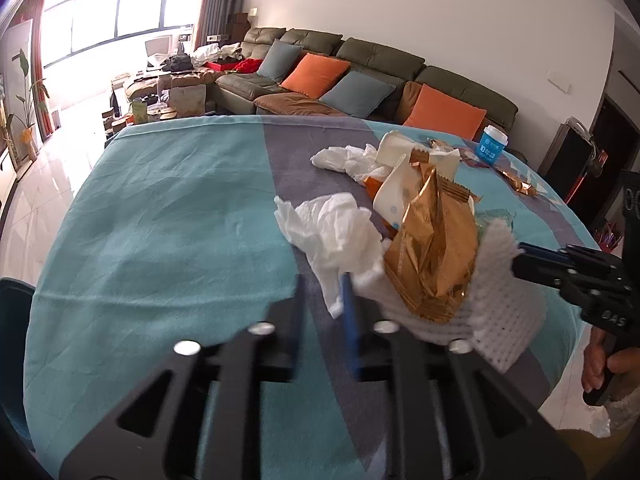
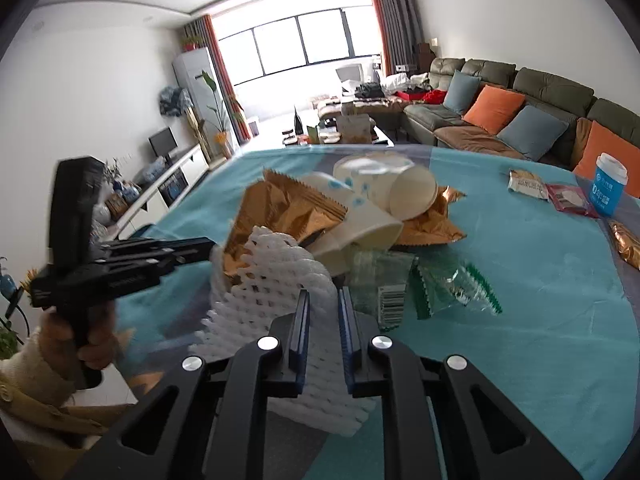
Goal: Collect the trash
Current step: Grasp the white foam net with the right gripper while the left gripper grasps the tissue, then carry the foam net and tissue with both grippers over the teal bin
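Note:
A heap of trash lies on the teal and grey tablecloth (image 1: pixel 160 220): a crumpled white tissue (image 1: pixel 332 232), a gold wrapper (image 1: pixel 432 248), a white foam net (image 1: pixel 496 300) and paper cups (image 1: pixel 394 196). My left gripper (image 1: pixel 322 280) is open at the tissue's near edge; a corner of tissue hangs beside its right pad. My right gripper (image 2: pixel 324 292) is shut on the foam net (image 2: pixel 272 280), which fills the narrow gap between its pads. From the left wrist view the right gripper (image 1: pixel 520 256) comes in from the right. Clear green wrappers (image 2: pixel 440 284) lie beside the heap.
A second tissue (image 1: pixel 344 158) lies behind the heap. At the far right stand a blue cup (image 2: pixel 610 184), snack packets (image 2: pixel 526 186) and another gold wrapper (image 2: pixel 626 244). The left gripper (image 2: pixel 212 246) and the hand holding it are on the left. A sofa (image 1: pixel 360 64) runs behind the table.

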`<state>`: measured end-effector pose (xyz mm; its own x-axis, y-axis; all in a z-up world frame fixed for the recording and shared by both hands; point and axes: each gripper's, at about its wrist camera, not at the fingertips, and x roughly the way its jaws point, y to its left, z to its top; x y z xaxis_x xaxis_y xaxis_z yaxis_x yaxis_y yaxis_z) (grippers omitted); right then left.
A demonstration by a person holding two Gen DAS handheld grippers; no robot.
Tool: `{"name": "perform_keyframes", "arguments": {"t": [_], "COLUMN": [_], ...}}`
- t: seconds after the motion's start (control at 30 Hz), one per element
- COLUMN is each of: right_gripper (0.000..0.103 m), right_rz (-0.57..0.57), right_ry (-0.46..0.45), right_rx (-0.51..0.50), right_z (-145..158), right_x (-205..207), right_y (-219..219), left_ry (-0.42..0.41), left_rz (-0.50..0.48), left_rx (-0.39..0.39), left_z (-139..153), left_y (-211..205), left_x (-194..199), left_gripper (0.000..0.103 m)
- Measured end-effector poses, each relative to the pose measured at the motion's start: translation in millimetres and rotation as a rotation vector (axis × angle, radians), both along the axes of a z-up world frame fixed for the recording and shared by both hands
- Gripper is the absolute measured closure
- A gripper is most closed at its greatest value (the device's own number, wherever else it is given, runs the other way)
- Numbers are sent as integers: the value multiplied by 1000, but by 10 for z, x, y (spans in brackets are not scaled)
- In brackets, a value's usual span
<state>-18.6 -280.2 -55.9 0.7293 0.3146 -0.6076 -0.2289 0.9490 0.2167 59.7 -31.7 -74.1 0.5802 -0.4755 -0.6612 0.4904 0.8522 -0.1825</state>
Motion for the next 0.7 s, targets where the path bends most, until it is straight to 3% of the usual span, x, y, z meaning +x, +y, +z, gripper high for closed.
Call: {"name": "perform_keyframes", "arguments": {"t": [0.07,0.23,0.3,0.4,0.53,0.7], "right_gripper": [91,91,91,91,91,91], "right_rz": [2,-12,-14,-12,-2,27], "right_ry": [-12,-59,-67,-79,-85,-94], "right_rx": [2,28,37,38,46,52], "right_z": [52,218,257,303,335,385], "right_x": [-32,-109,-103,-88,-76,-45], "right_y": [-3,-72,-95,-81,-28,55], "left_ry": [4,-19,-29,11,24,-4], "left_rz": [-25,-112,-127,-119,-99,-73], "left_rx": [-1,-1,36,69,29,-1], "left_z": [10,25,-15,-99,-78,2], "left_y": [-31,-148,-222,-282,-228,-107], "left_x": [19,-70,-89,4,60,28], "left_gripper": [63,55,55,68,95,100]}}
